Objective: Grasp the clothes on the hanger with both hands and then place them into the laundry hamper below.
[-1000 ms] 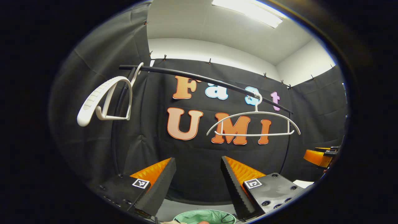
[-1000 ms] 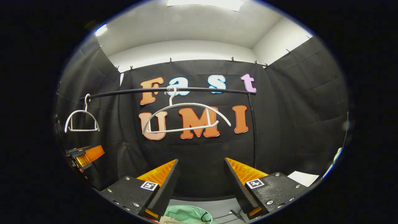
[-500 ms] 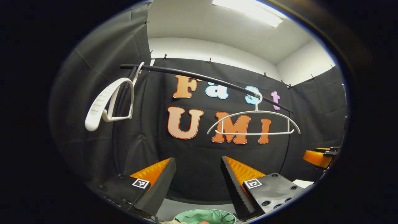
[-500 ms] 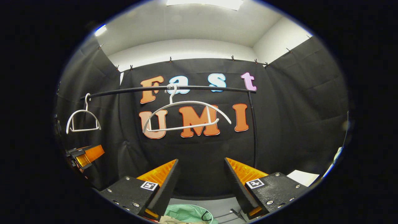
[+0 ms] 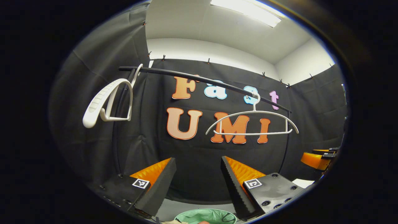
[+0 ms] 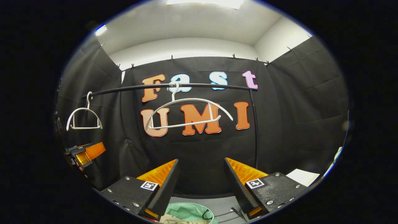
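Black metal tubing forms the clothes rail (image 6: 199, 86) that spans the booth ahead of you, and both white plastic hangers on it, the wide one (image 6: 186, 113) near the middle and the smaller one (image 6: 83, 116) at the far end, hang bare. Below you sits the pale green laundry hamper (image 6: 189, 213), its rim peeking between the fingers at the bottom of each view, and a bit of beige cloth (image 6: 180, 220) lies at its mouth; that looks to be the garment, already down in the hamper, though too little shows to be sure. Judge it as soft, light and limp: it will sag and fold wherever you lift it, so if you must take it again, pinch a bunched fold with each side, well apart, not a single thin edge. Your left gripper (image 5: 198, 177) has its jaws spread wide with nothing between them, and your right gripper (image 6: 200, 179) likewise stands parted and empty, both aimed at the rail.
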A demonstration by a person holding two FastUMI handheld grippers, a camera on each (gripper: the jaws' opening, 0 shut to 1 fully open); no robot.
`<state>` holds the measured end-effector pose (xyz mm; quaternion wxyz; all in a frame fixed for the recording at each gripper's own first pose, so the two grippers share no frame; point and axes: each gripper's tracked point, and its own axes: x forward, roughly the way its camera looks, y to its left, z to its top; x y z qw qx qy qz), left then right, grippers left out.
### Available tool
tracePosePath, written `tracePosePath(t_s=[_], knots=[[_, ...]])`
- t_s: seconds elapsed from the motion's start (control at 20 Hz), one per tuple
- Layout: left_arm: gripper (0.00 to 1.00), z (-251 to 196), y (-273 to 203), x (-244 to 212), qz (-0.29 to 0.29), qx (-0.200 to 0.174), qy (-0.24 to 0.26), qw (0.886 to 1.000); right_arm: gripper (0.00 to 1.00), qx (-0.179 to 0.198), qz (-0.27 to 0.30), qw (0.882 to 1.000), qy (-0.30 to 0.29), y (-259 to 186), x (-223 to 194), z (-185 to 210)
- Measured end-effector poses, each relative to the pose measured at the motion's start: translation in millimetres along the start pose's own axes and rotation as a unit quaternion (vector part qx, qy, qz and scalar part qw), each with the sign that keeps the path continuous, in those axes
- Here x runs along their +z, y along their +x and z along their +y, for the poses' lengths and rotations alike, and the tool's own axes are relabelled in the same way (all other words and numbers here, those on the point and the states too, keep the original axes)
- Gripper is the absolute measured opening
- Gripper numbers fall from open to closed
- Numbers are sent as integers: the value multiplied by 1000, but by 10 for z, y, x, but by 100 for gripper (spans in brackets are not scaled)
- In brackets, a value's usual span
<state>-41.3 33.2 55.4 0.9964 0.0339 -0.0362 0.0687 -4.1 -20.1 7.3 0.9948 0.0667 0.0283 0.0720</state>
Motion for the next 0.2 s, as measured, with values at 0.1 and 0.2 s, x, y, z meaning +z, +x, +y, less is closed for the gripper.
tracePosePath(t_s=[0.1,0.2], knots=[[95,6,-10,-10,1,1,0,1000,88,1,1,1000,0,-6,-4,-4],[95,-8,-17,3,1,1,0,1000,88,3,2,1000,0,0,-2,-4]])
